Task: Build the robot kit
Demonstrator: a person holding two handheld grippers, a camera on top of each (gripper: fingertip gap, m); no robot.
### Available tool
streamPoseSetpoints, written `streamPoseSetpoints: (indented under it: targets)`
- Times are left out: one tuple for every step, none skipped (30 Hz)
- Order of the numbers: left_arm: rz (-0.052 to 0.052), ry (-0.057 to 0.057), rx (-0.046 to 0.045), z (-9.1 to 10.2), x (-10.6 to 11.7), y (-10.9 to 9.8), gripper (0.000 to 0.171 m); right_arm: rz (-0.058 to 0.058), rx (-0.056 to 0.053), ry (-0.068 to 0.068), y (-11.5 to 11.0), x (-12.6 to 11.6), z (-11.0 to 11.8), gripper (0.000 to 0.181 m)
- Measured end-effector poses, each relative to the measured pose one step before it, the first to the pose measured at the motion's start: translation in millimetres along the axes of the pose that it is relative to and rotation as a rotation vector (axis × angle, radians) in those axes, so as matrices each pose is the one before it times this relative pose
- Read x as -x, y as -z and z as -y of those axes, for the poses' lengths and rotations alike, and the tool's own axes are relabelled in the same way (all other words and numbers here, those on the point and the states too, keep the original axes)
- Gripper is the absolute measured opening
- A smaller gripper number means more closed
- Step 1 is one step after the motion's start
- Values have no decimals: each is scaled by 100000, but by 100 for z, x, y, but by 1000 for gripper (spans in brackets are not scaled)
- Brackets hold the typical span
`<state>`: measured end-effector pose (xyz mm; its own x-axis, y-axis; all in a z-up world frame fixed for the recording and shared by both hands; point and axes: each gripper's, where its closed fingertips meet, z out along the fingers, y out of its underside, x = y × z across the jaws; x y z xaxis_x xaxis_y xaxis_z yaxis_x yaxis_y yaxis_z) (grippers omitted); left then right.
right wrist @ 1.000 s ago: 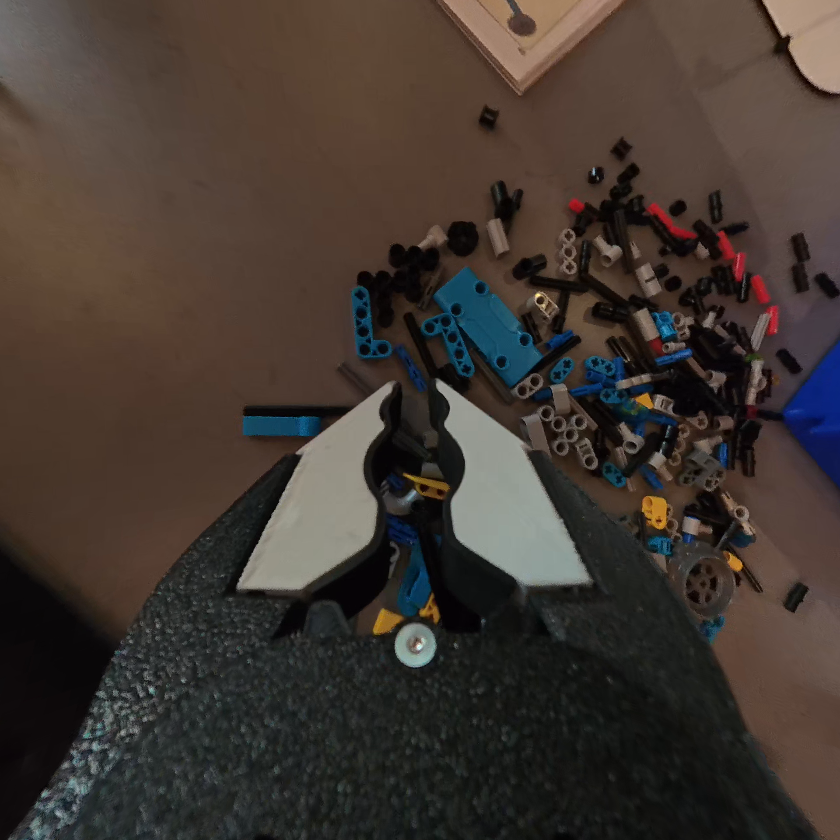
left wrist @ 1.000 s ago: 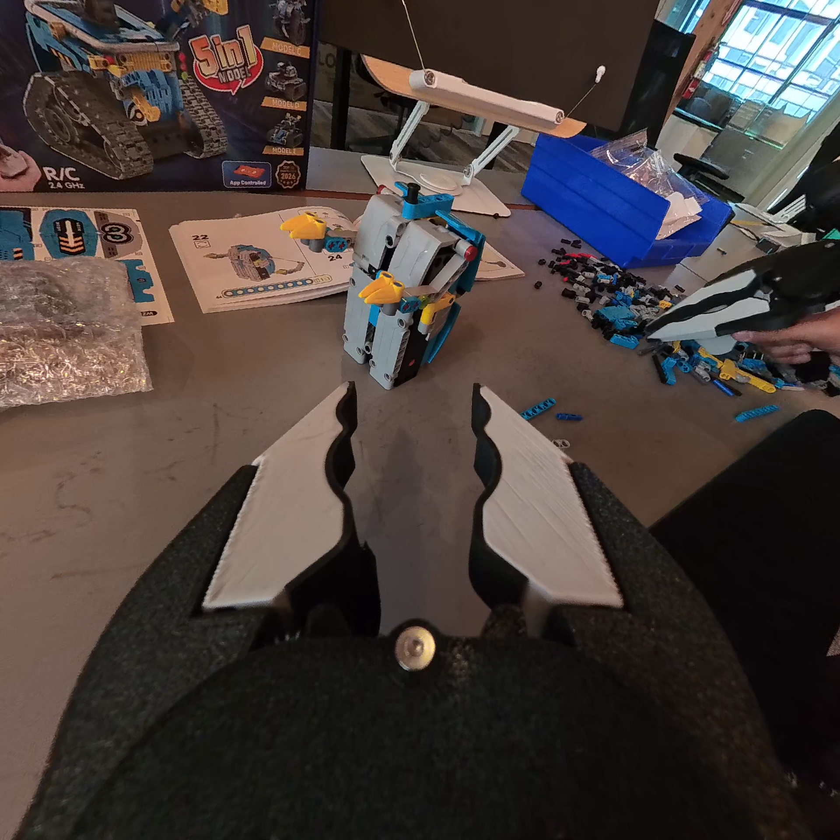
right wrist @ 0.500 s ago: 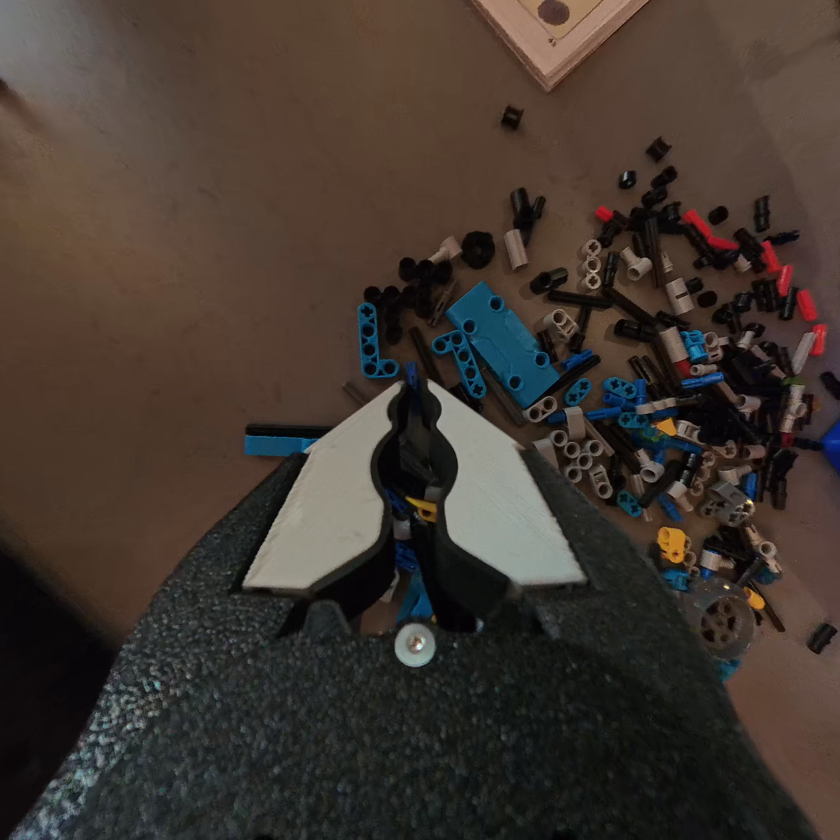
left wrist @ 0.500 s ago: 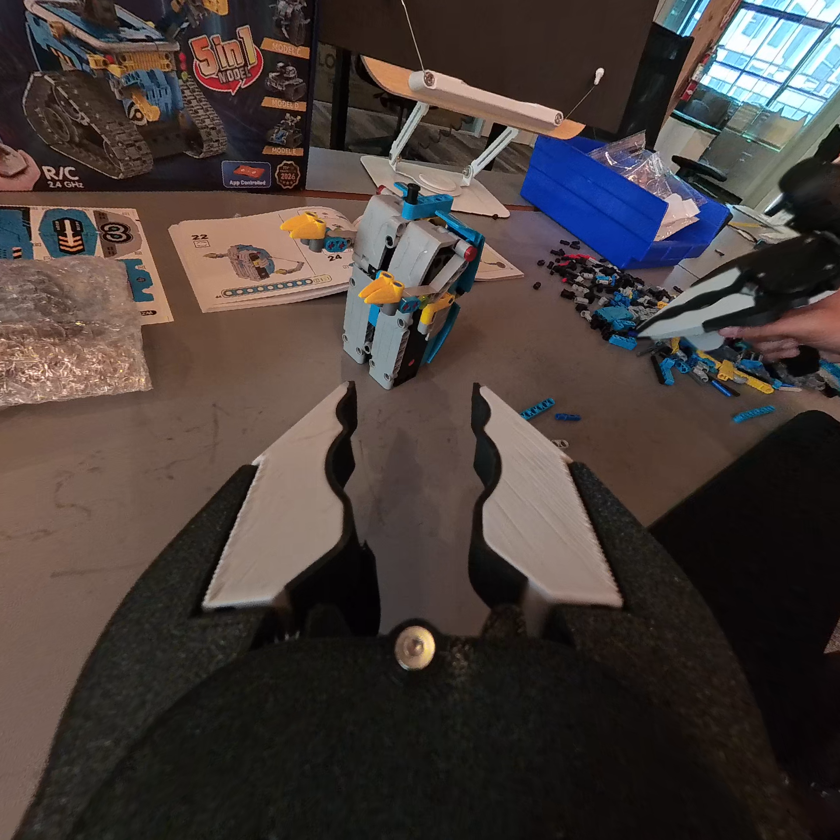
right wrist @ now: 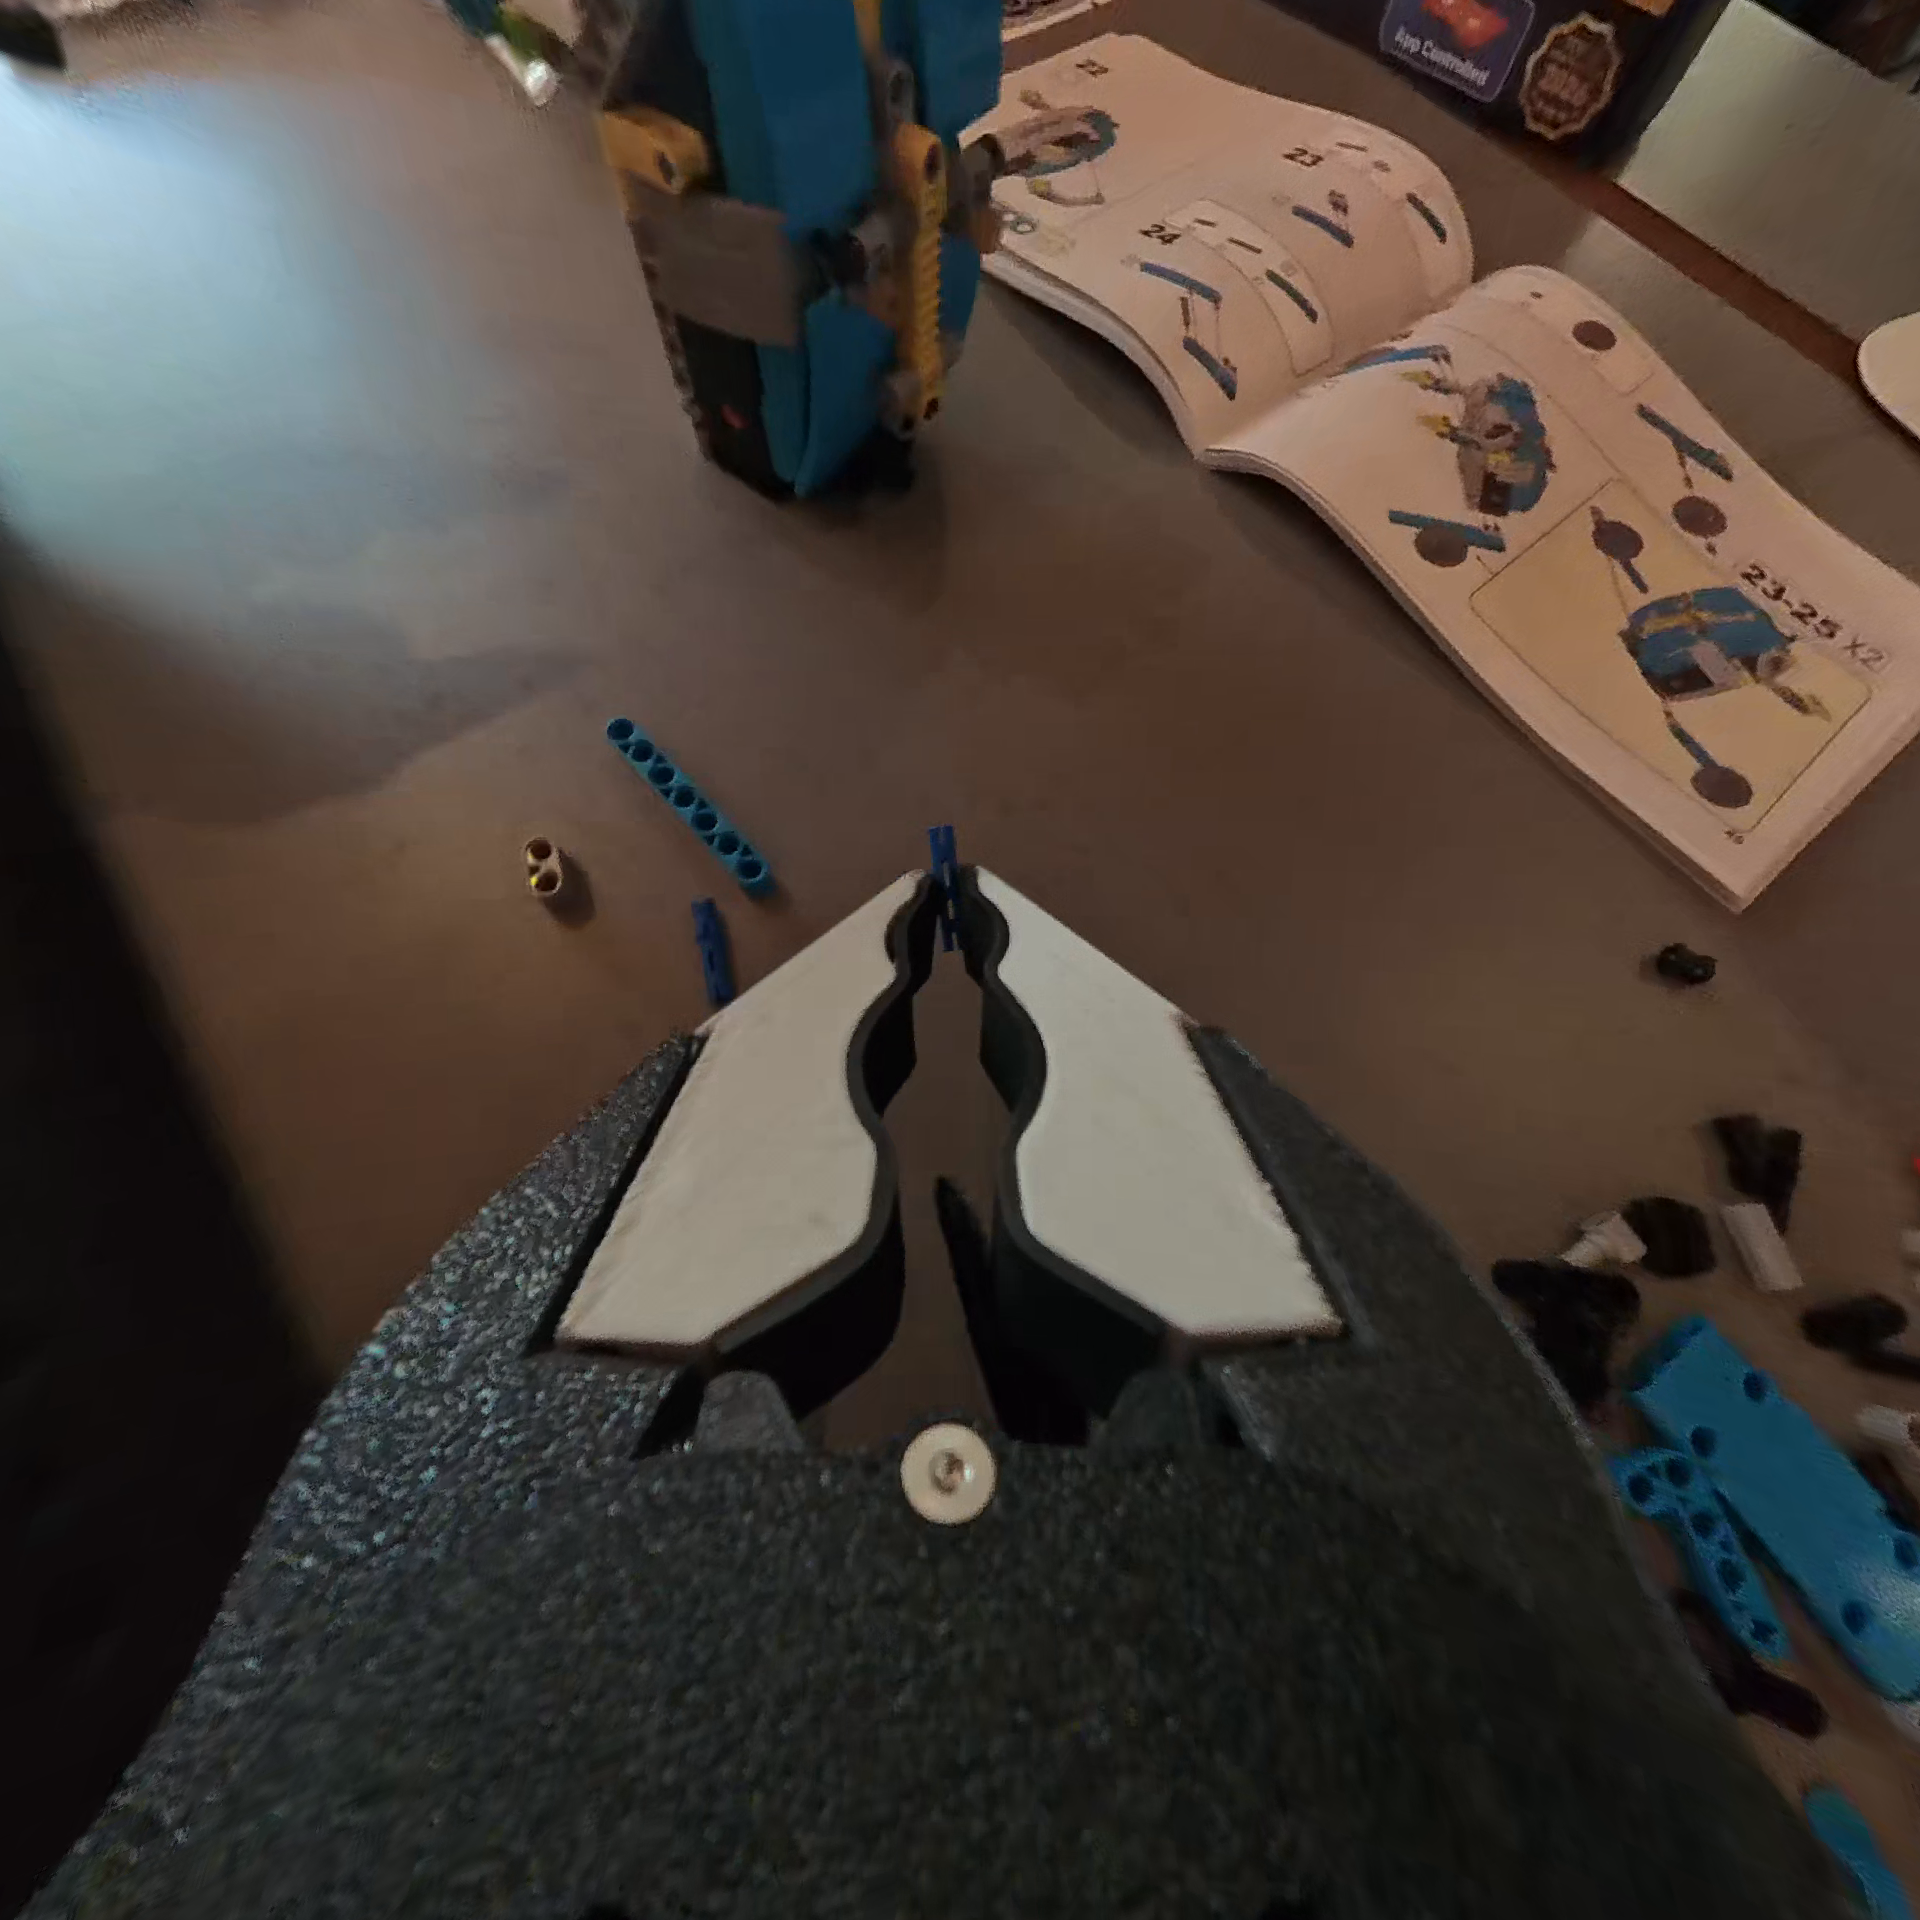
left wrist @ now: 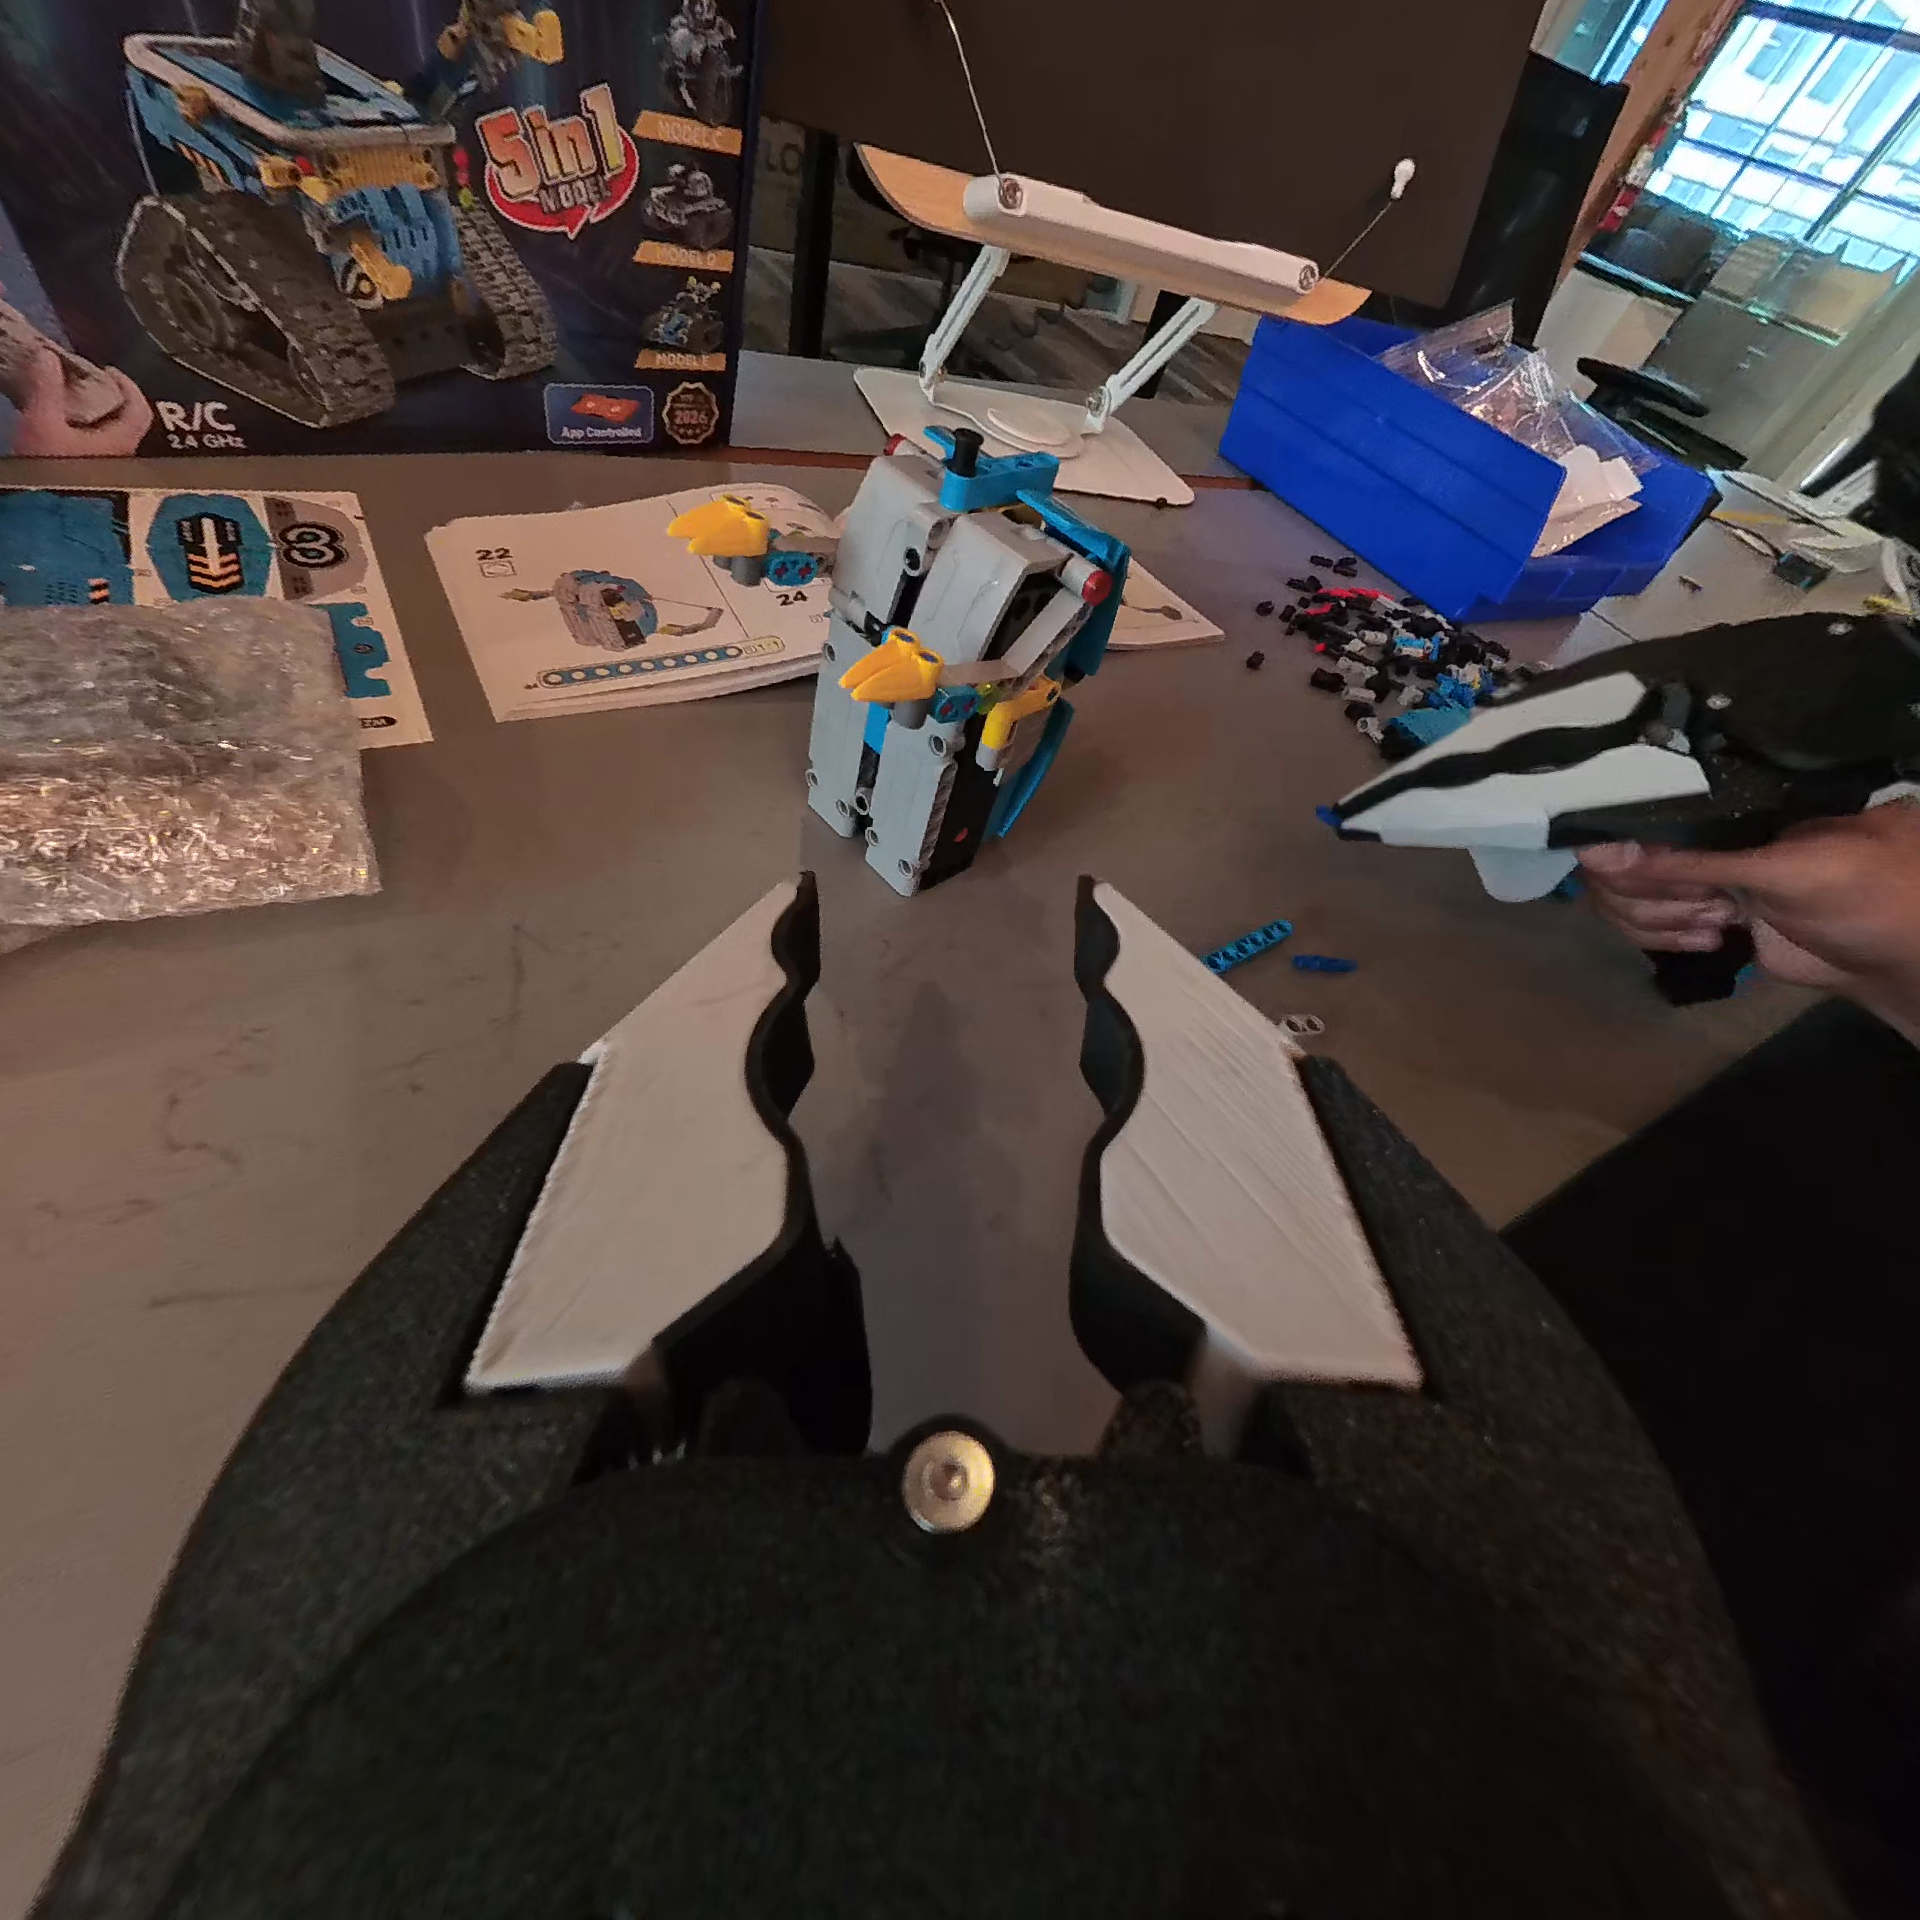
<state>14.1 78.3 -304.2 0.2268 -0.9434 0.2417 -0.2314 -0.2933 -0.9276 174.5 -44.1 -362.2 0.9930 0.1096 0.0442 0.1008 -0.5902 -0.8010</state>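
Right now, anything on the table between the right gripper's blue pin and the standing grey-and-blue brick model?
Nothing visible. The right gripper pinches a small dark-blue plastic pin; bare grey table runs ahead to the grey-and-blue brick model. The light-blue holed beam lies left of that line.

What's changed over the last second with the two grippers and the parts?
The right gripper closed on a small blue pin from the loose parts pile, lifted it and swung toward the standing model. The left gripper stayed open and unmoved; model and booklet unmoved.

Left tool [left wrist: 943, 894] gapes wide; right tool [right wrist: 948, 883] pinched closed
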Motion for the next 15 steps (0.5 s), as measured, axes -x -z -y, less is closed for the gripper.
streamPoseSetpoints:
  targets:
    - [289,363,178,-12,93,-67,49,1077,1265,1670,49,269,-358,4]
    - [6,497,854,-80,66,-155,49,3581,4129,290,-203,516,-807,4]
    - [-466,618,1428,-158,16,-226,49,2952,4361,-328,-256,378,-809,4]
    - [-786,794,1783,-209,-2,-242,49,478,2819,550,-141,52,-537,4]
    - [-967,970,1800,-208,-14,-235,49,-1511,942,1528,18,-183,-203,5]
    - [-812,1000,1343,-150,4,-172,49,-2753,-872,1176,148,-357,85,4]
    - [-543,839,538,-53,25,-88,49,-765,-1294,82,139,-122,169,4]
    - [-612,601,-263,55,-14,5,49,2293,-544,-1414,28,275,64,4]
    - [-806,450,-850,125,-47,72,48,3363,505,-2134,-96,404,-80,5]
    - [-738,467,-1132,157,-54,96,48,1920,1101,-1465,-135,230,-153,4]
    - [-746,544,-1256,173,-35,124,48,234,976,-97,-104,57,-164,5]
    - [-1007,597,-1478,206,-64,128,48,-300,921,773,-96,26,-170,4]
    - [-1116,747,-1701,242,-68,141,48,-338,380,326,-69,-1,-72,4]
    - [-883,1025,-1636,251,-10,131,48,158,-66,-437,3,4,3,5]
    - [-856,1263,-1354,223,0,86,47,645,13,-1203,-15,0,-8,4]
